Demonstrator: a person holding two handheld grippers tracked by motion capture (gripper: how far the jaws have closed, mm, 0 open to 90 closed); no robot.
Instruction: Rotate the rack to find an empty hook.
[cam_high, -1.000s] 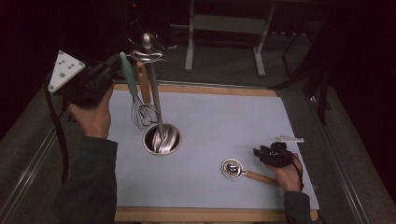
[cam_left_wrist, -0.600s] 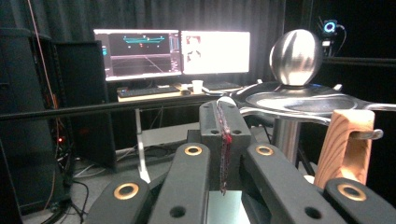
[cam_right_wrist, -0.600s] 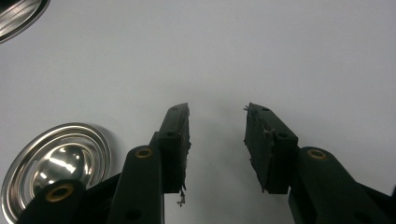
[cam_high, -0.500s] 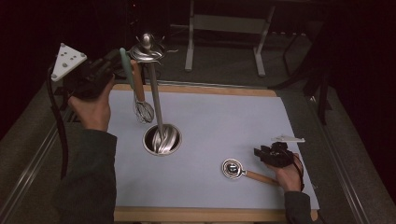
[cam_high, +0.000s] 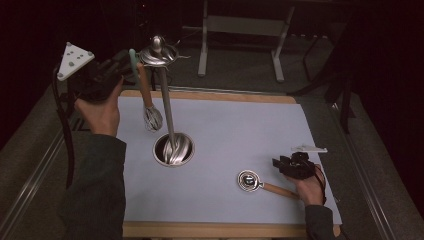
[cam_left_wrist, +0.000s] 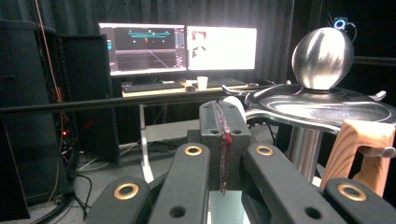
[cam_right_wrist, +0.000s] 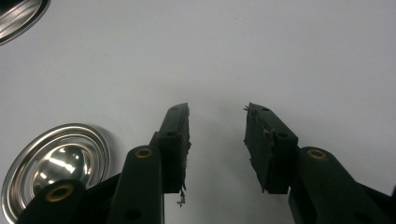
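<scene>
Left of the steel stand (cam_high: 165, 100), at its top, the left gripper (cam_high: 131, 62) holds a whisk (cam_high: 148, 102) up in the air. Jaws clenched on the teal loop at the handle's end; the wooden handle hangs down, and the wire head (cam_high: 153, 118) is above the tabletop (cam_high: 225, 125), just left of the stand's pole and apart from it. In the left gripper view the jaws are pressed flat together, the wooden handle (cam_left_wrist: 362, 151) close on the right, and the stand's dish and ball knob (cam_left_wrist: 322, 45) right behind it.

The stand's round base (cam_high: 173, 149) sits on the white mat. Right of the base and nearer the person, a small steel ladle (cam_high: 250, 180) with a wooden handle lies flat on the mat.

The right gripper (cam_high: 280, 165) rests low, just right of the ladle, jaws released with bare mat between them. The right gripper view shows the ladle bowl (cam_right_wrist: 58, 163) just outside one of the jaws; can't tell if it touches.
</scene>
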